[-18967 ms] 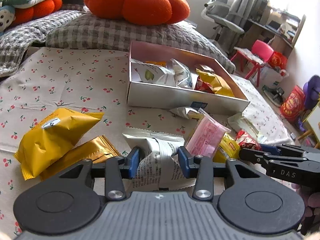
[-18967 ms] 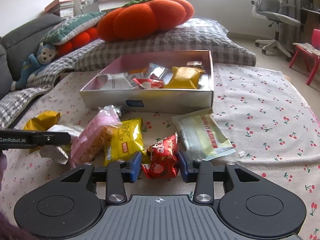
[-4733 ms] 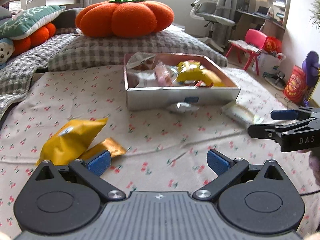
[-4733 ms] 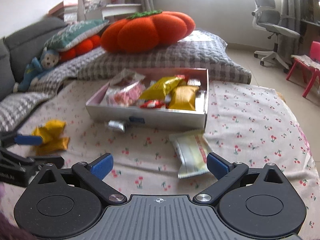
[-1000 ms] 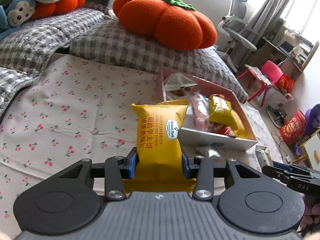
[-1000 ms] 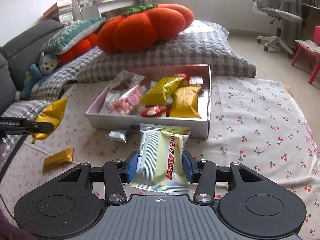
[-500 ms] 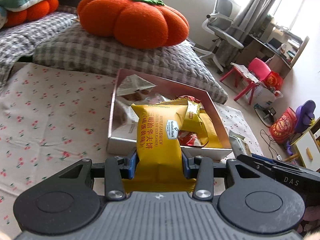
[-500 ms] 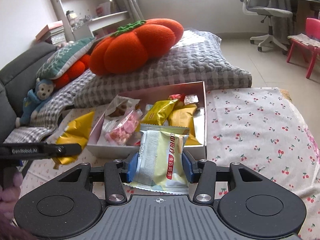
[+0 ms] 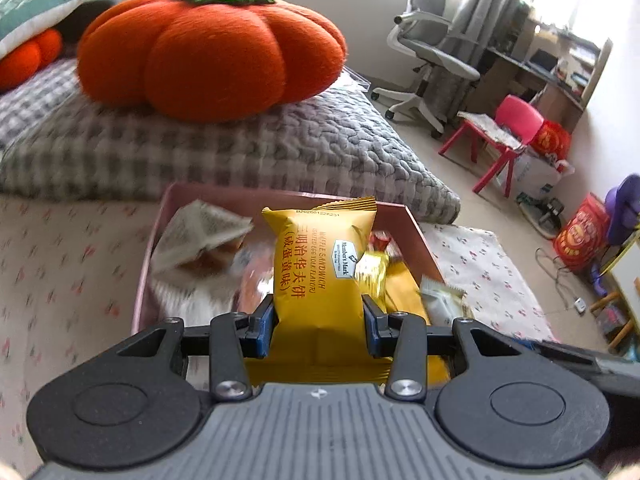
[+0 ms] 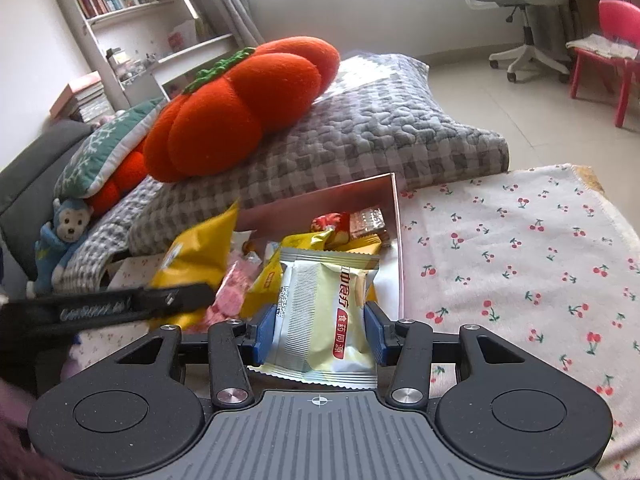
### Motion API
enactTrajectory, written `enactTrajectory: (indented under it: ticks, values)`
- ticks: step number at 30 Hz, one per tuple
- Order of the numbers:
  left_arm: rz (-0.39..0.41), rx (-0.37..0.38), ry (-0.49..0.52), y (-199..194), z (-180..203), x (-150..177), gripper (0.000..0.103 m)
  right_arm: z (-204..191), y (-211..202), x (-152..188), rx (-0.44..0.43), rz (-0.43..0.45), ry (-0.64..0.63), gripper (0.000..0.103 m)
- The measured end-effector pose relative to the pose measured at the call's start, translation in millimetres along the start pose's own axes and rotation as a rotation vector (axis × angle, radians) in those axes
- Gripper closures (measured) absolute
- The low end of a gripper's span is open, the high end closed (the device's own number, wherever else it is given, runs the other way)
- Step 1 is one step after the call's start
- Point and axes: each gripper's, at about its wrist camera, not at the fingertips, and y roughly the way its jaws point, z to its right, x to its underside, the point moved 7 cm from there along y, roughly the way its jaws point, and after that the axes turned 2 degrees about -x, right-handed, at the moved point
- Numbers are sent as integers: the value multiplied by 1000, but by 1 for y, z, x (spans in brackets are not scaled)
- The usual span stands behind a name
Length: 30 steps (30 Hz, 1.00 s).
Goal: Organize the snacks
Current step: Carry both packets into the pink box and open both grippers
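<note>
Item one, yellow wafer packet (image 9: 320, 276): glossy pillow pack, crimped top edge, orange lettering and a small white label; I have it pinched across its width in the left gripper (image 9: 318, 322), blue pads pressed to both sides, jaws narrowed to the packet's width. It hangs above the pink box (image 9: 416, 228), over the box's near-middle. Item two, pale yellow-and-silver packet (image 10: 326, 312): flat, ribbed silver panel on one side, red label low on the face; clamped the same way in the right gripper (image 10: 320, 330), above the box's right half, close to its right wall. Step in hand, as I judge it: carrying both packets over the box for dropping in. Next move calls for lowering each a little toward a free spot, then opening the jaws; the box looks crowded, so I would aim the yellow one toward the middle and the pale one along the right wall. Box contents: a white crumpled bag (image 9: 200, 236) at the left, a pink sweets bag (image 10: 230, 300), several yellow packs and a red one (image 10: 330, 220) toward the far right corner. The box sits on a cherry-print cloth (image 10: 520, 248), with a grey checked cushion (image 9: 240, 148) behind it and an orange pumpkin pillow (image 9: 212, 48) on top of that.
</note>
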Motion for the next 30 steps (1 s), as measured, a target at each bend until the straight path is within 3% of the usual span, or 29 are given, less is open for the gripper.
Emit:
enactTrajectory:
  ticks: [7, 20, 25, 30]
  values:
    - [-27, -49, 20, 33, 7, -8, 64, 14, 18, -3, -14, -14, 63, 57]
    - [-37, -91, 48, 47, 3, -20, 63, 23, 31, -12, -31, 4, 98, 56]
    - [-27, -74, 28, 45, 1, -22, 59, 21, 34, -15, -39, 11, 107, 52]
    - [-3, -49, 18, 35, -1, -23, 47, 21, 25, -20, -60, 26, 128, 38]
